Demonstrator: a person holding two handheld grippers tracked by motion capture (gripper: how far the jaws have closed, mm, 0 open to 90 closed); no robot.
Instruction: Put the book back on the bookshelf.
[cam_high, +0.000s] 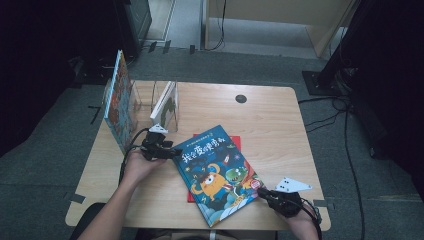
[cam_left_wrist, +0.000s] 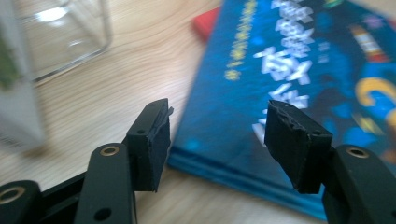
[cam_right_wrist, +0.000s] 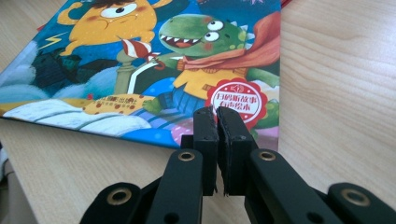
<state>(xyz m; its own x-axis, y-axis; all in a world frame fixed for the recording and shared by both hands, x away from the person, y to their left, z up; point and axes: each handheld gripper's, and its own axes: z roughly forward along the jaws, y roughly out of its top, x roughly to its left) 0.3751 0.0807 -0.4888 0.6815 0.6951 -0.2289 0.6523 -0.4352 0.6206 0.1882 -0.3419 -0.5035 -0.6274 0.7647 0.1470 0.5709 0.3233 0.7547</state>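
A blue picture book (cam_high: 217, 172) with a cartoon monster and dinosaur on its cover lies flat on the wooden table (cam_high: 280, 130), on top of a red book (cam_high: 235, 140). My left gripper (cam_high: 175, 151) is at the blue book's near-left corner. In the left gripper view its jaws (cam_left_wrist: 217, 140) stand wide open, with the blue book's (cam_left_wrist: 289, 70) edge just beyond them and nothing pressed between the pads. My right gripper (cam_high: 261, 192) is at the book's lower right corner. In the right gripper view it (cam_right_wrist: 217, 126) is shut, pads together, over the edge of the cover (cam_right_wrist: 140, 60).
A clear acrylic book stand (cam_high: 145, 97) sits at the table's back left, with a colourful book (cam_high: 117, 100) leaning at its left end and a white one (cam_high: 165, 105) inside. A round cable hole (cam_high: 241, 98) lies at the far middle. Cables trail on the floor to the right.
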